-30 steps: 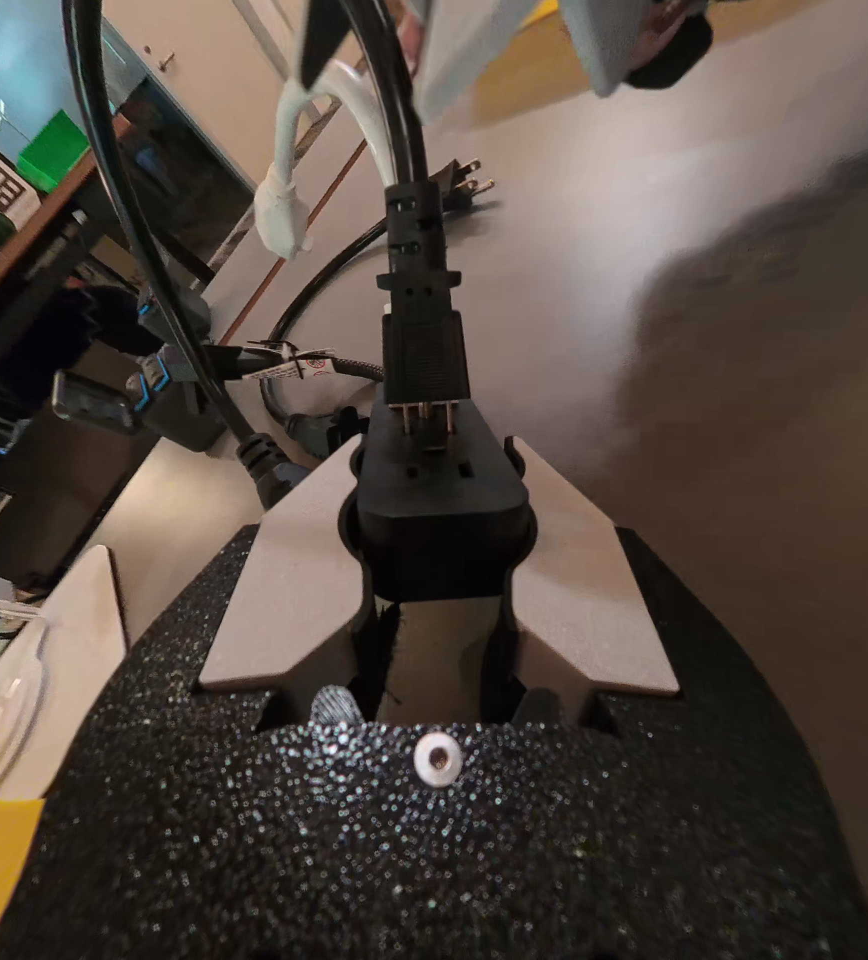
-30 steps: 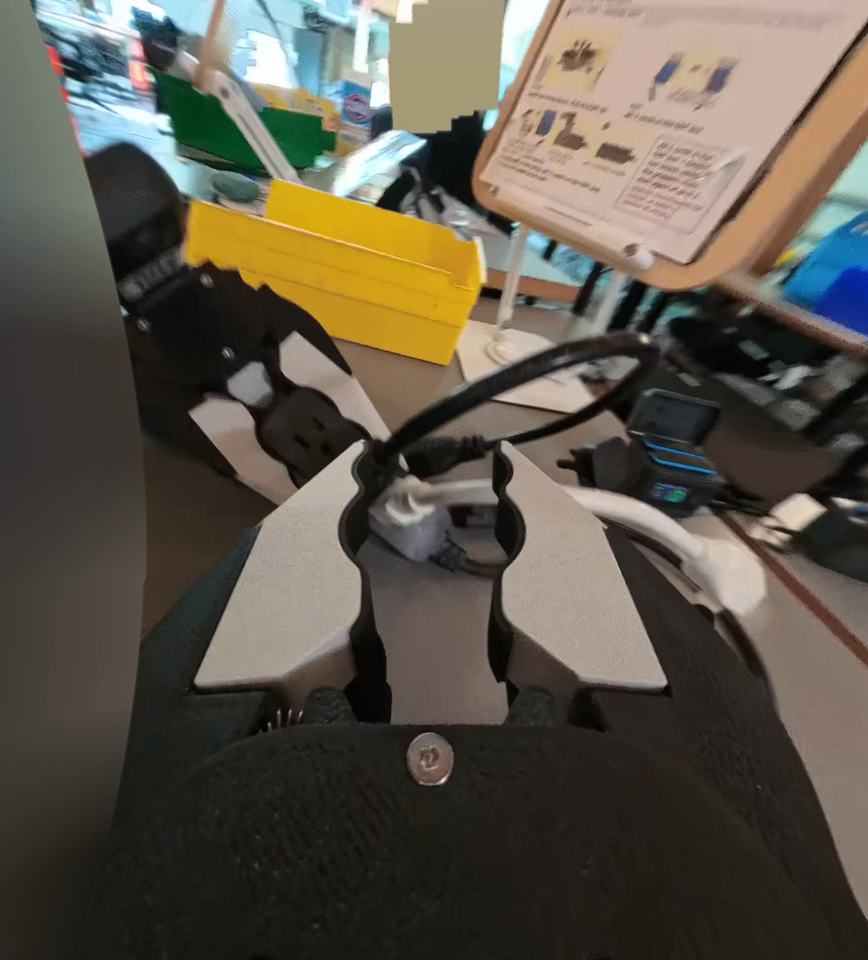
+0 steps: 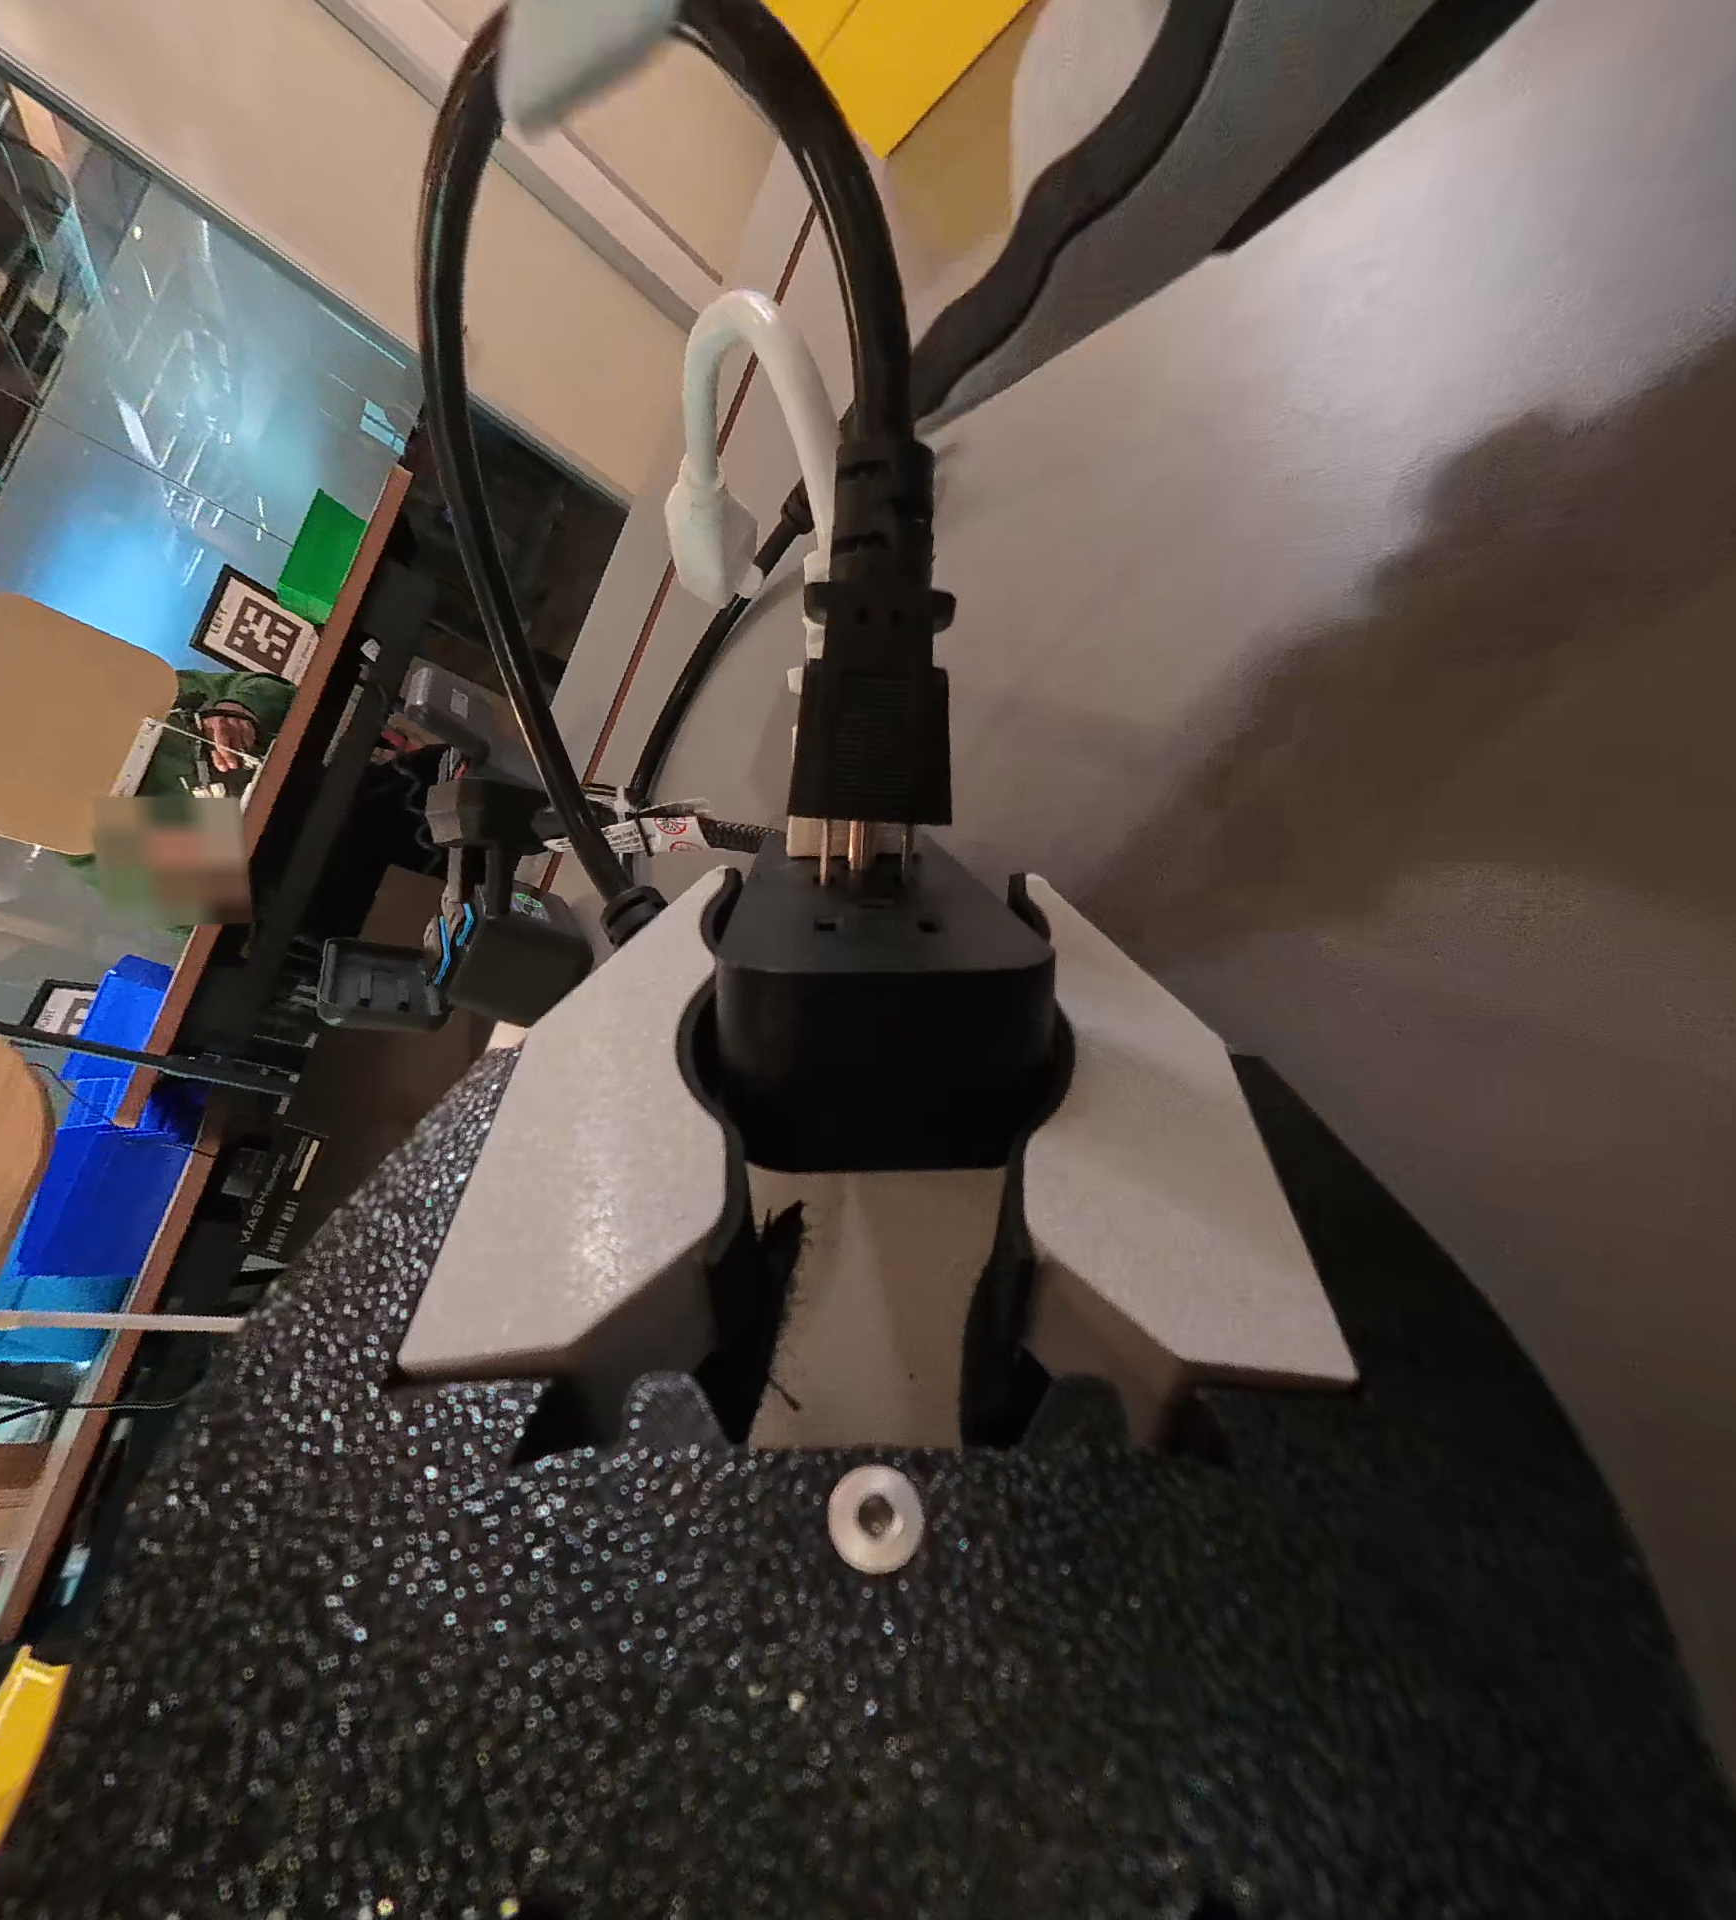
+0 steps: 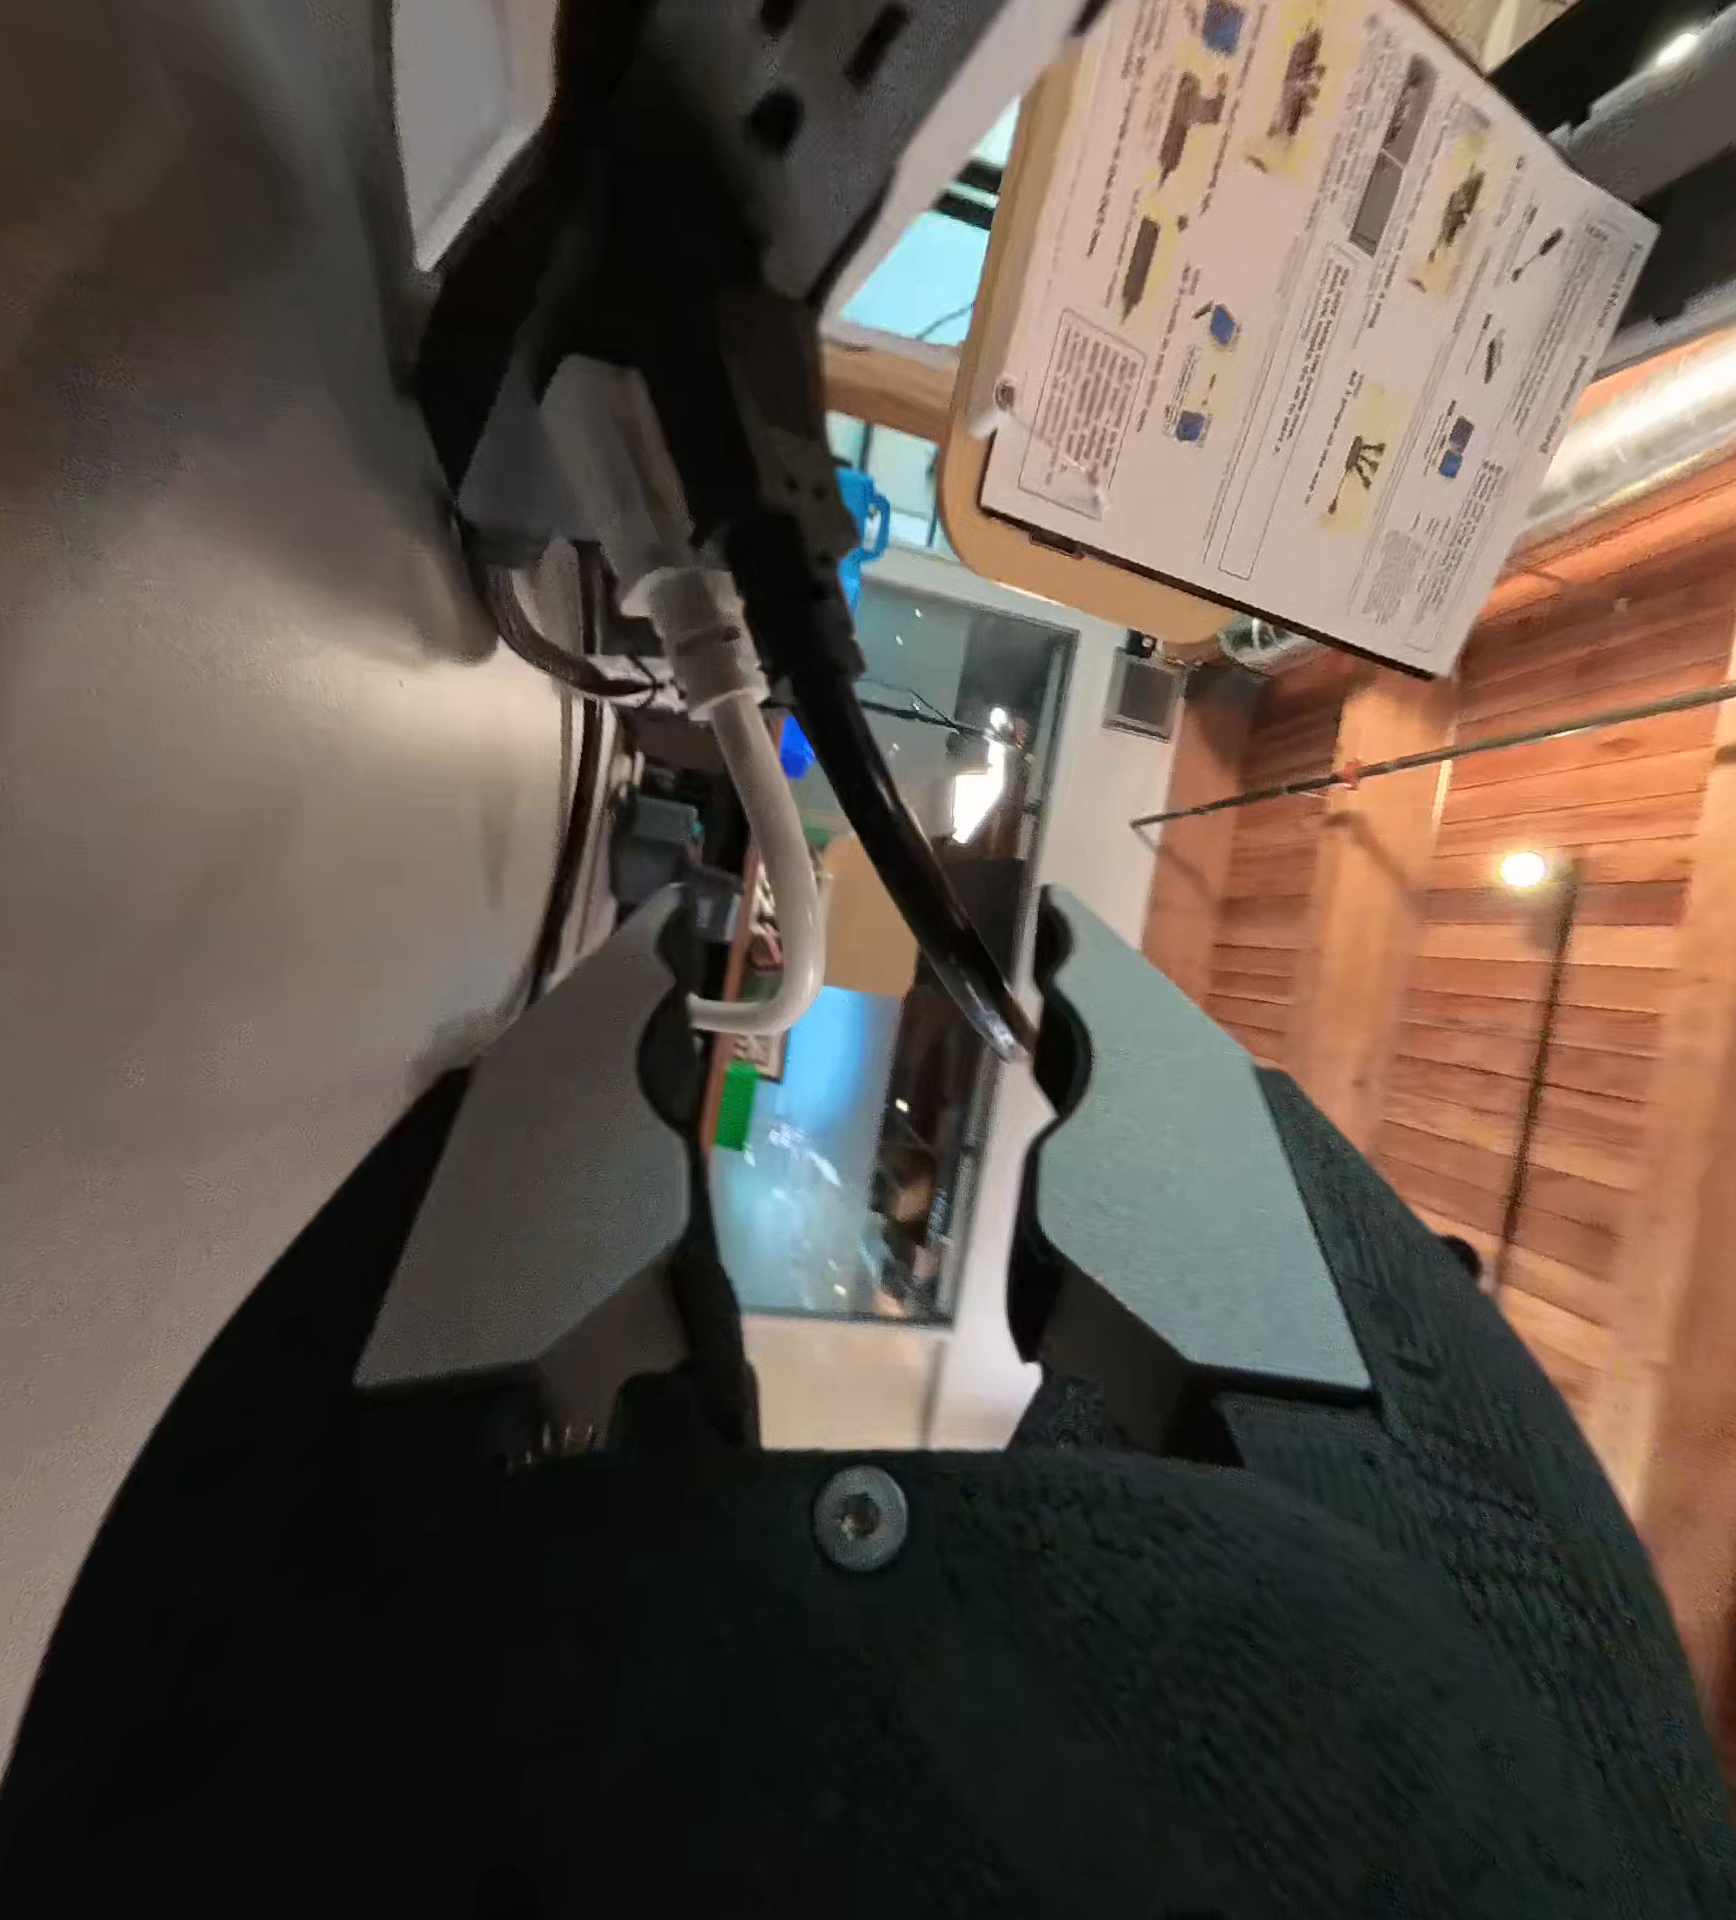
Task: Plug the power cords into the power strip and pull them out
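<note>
Grey tabletop (image 3: 1466,727) fills the right side of the left wrist frame. At centre, the left gripper (image 3: 879,935) pinches one black power strip (image 3: 885,997), matte and blocky, between its two pale fingers (image 3: 594,1122). One black plug (image 3: 869,748) stands on it, three metal prongs partly showing. One black cord (image 3: 843,260) and one white cord (image 3: 739,343) arch above. In the right wrist frame, the right gripper (image 4: 853,1018) is spread wide, both cords passing between its fingers unclamped.
</note>
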